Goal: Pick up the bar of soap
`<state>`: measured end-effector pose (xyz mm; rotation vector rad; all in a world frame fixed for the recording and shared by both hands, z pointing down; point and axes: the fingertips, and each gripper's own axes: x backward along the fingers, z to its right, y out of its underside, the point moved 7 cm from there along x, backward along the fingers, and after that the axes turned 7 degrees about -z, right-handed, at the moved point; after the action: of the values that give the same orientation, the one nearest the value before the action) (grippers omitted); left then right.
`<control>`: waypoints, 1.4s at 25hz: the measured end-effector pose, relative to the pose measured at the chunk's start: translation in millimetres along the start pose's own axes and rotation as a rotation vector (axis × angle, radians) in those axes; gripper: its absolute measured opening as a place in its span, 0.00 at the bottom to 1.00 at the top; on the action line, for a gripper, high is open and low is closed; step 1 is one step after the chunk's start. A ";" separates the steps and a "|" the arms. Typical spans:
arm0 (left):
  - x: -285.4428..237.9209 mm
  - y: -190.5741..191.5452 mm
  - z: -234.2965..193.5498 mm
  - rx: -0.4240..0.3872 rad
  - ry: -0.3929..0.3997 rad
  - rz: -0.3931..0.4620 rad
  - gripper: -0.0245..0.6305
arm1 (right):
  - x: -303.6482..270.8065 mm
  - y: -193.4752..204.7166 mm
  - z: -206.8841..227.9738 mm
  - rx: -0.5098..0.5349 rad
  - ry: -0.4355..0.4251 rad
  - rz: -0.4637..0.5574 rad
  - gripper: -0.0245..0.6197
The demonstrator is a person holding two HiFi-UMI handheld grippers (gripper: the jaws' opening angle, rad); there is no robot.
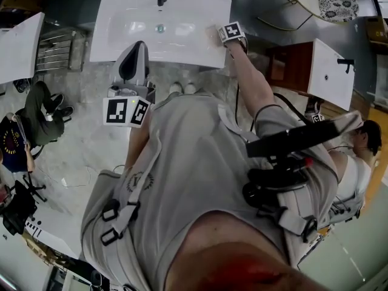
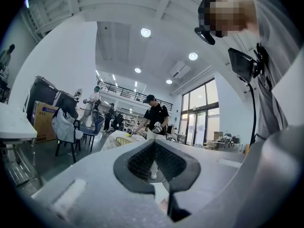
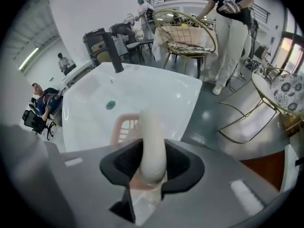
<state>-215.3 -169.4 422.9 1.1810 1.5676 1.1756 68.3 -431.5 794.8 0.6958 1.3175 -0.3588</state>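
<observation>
Right claw (image 3: 151,169) clamps soap (image 3: 152,139) above pink dish (image 3: 123,127) on sink (image 3: 156,91).

Grey short-sleeved tee (image 1: 182,162) with a little round crest printed on the side, and grey webbing straps (image 1: 142,180) with black buckles over it (some kind of harness). Black gear (image 1: 282,143) and black cables on the right side. Left tool (image 1: 137,50) and right tool (image 3: 152,167) are matte grey with black lining, and each carries a black-and-white marker cube (image 1: 126,111).

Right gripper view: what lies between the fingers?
The bar of soap, gripped on edge by the right gripper, with a pink soap dish beyond. That view shows it.
</observation>
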 end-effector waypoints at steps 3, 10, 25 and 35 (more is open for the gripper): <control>-4.3 0.4 2.7 -0.003 0.021 -0.007 0.03 | 1.2 5.5 1.9 -0.022 -0.014 0.035 0.24; -9.1 -2.5 3.8 -0.013 0.039 -0.011 0.03 | 5.8 6.7 5.5 0.012 0.134 0.038 0.25; -8.1 -1.2 -5.2 -0.013 0.051 -0.025 0.03 | -2.3 5.5 -14.4 0.428 0.334 0.148 0.22; -21.7 0.4 -9.0 -0.007 0.114 -0.032 0.03 | 35.6 -8.6 -10.4 0.099 0.143 0.283 0.22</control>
<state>-219.1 -192.2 427.0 1.0975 1.6601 1.2457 63.6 -426.1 757.4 0.9931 1.3198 -0.1480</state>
